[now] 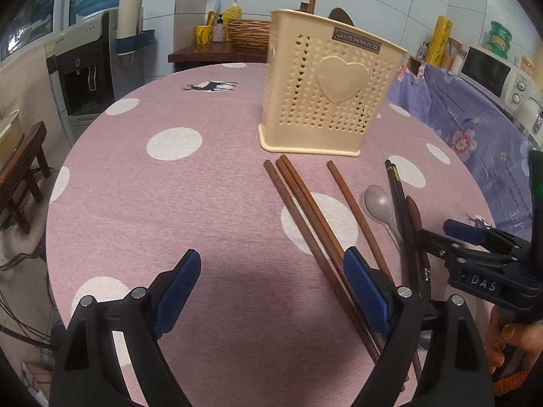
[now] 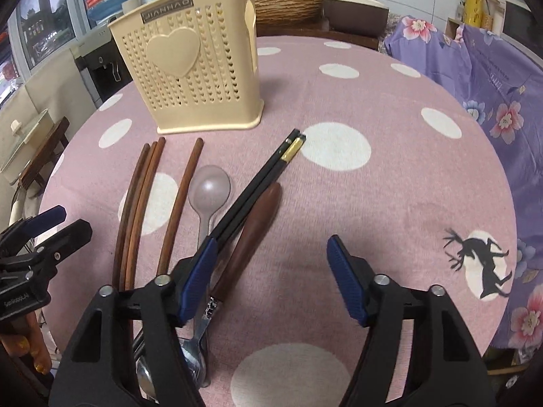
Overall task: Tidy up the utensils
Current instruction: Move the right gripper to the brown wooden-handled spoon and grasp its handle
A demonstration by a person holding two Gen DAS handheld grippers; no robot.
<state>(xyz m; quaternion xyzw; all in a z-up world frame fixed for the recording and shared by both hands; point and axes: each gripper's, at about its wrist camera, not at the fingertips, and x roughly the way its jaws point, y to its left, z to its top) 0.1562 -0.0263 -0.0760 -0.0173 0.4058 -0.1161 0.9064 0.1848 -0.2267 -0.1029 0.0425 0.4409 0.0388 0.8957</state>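
A cream perforated utensil basket (image 1: pixel 325 95) (image 2: pixel 190 68) stands upright on the pink dotted tablecloth. In front of it lie several brown wooden chopsticks (image 1: pixel 305 217) (image 2: pixel 135 203), a grey plastic spoon (image 1: pixel 380 203) (image 2: pixel 209 186), a black chopstick pair (image 1: pixel 400 203) (image 2: pixel 258 183) and a brown-handled utensil (image 1: pixel 415 217) (image 2: pixel 258 224). Metal spoons (image 2: pixel 195 356) lie nearest me. My left gripper (image 1: pixel 271 254) is open above the cloth, with its right finger over the brown chopsticks. My right gripper (image 2: pixel 273 240) is open over bare cloth, its left finger above the black chopsticks.
A purple floral cloth (image 2: pixel 492 84) drapes the furniture to the right of the round table. A water dispenser (image 1: pixel 85 68) and a wooden stool (image 1: pixel 23 169) stand to the left. A microwave (image 1: pixel 492 74) sits at the far right, and a wicker basket (image 1: pixel 247 30) stands behind the table.
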